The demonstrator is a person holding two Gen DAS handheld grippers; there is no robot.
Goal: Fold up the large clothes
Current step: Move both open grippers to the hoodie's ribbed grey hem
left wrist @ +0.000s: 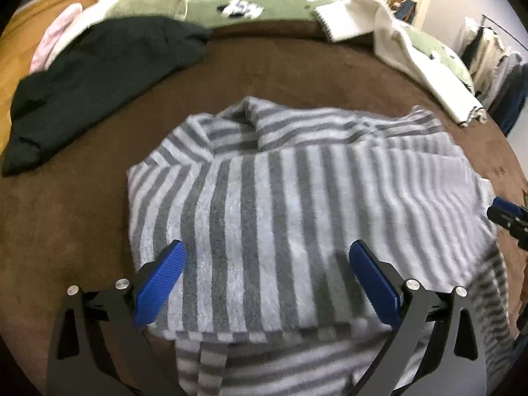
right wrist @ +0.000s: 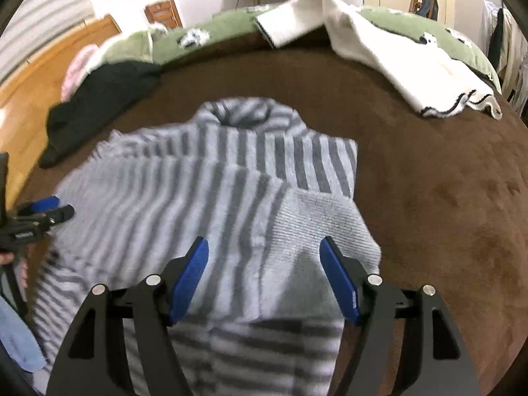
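A grey and white striped sweater lies partly folded on the brown bed cover, turtleneck collar away from me. It also shows in the right wrist view, with a ribbed cuff folded on top. My left gripper is open and empty, just above the sweater's folded near-left part. My right gripper is open and empty, over the cuff end. Each gripper shows at the edge of the other's view: the right gripper, the left gripper.
A dark green garment lies at the far left of the bed, a white knit garment at the far right. A green blanket runs along the far edge. Wooden floor lies to the left, a clothes rack to the right.
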